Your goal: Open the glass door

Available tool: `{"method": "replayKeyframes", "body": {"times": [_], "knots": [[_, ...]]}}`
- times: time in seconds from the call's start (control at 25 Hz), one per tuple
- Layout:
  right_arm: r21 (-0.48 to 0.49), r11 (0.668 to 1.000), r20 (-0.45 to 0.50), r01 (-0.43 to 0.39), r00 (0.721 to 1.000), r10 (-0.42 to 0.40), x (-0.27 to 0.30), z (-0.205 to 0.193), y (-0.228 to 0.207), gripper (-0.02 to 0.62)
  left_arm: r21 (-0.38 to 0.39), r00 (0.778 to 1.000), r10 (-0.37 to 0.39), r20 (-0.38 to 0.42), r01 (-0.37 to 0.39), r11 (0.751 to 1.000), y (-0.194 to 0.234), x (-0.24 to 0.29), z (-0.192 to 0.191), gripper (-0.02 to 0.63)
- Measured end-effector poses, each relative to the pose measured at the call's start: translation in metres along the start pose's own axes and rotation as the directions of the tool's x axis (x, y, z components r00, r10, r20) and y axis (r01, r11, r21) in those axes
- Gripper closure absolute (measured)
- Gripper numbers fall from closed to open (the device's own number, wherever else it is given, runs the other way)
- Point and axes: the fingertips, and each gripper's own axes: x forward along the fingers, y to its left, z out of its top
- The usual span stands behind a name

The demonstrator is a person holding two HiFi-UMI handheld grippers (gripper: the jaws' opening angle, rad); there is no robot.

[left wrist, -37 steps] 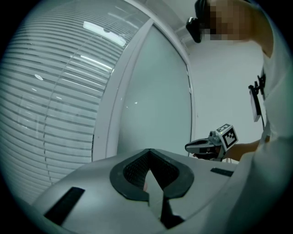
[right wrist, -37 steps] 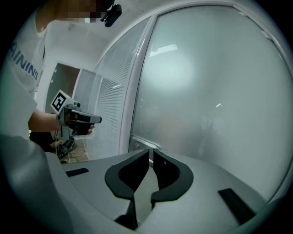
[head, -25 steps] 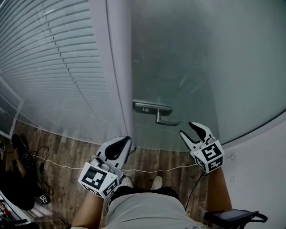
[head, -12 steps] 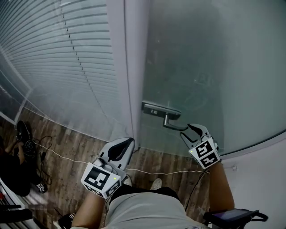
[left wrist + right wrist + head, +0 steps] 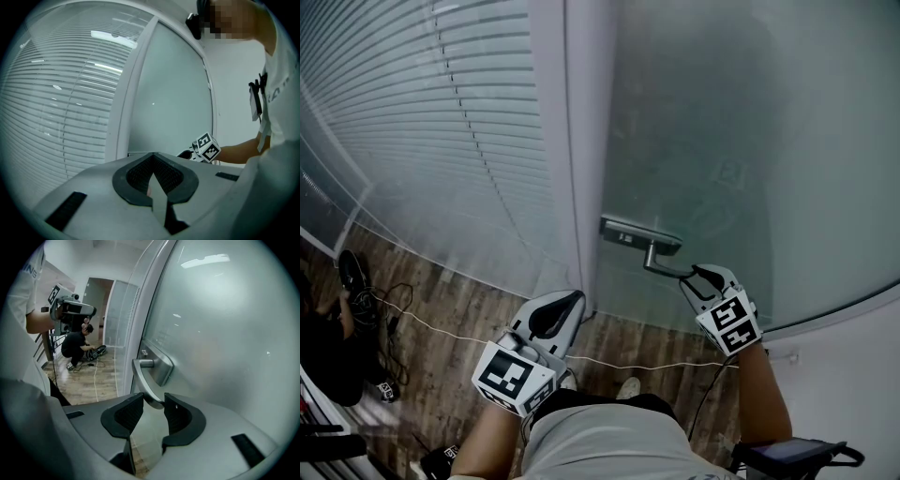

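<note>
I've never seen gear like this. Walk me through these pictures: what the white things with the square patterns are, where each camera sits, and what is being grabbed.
There is no robot here. A person holds a handheld gripper in each hand, and the patterned cubes are part of those grippers. The wide picture comes from a camera on the person's head, looking steeply down at a frosted glass door, the slatted blinds beside it and a wooden floor. The other two pictures come from a camera riding on each gripper, looking along its fingers. The left gripper is held low with its fingers together, holding nothing. The right gripper is at the door handle. The lever's end sits between its fingers, which are closing but do not grip it yet.
</note>
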Motion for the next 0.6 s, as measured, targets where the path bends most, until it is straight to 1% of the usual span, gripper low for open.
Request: {"method": "replayKeyframes", "body": {"times": [0.2,0.36,0.44,0.6], "knots": [[0.041,0.999,0.013,-0.005,1.000,0.005,0.007,-0.007,0.002,0.454,-0.004,1.000,0.001,-0.001,-0.001,1.000,0.000,0.003,-0.004,0.606],[0.095,0.993,0.023,-0.067,0.998,0.065,0.018,-0.015,0.006,0.454,0.009,1.000,0.002,-0.005,-0.002,1.000,-0.002,0.002,-0.006,0.606],[0.100,0.992,0.018,-0.074,0.997,0.072,0.018,-0.015,0.005,0.454,0.012,1.000,-0.001,-0.010,0.001,1.000,-0.005,0.001,-0.006,0.606],[0.093,0.994,0.014,-0.063,0.998,0.062,0.023,-0.017,0.001,0.454,0.012,1.000,-0.002,-0.014,0.002,1.000,-0.009,0.002,-0.011,0.606]]}}
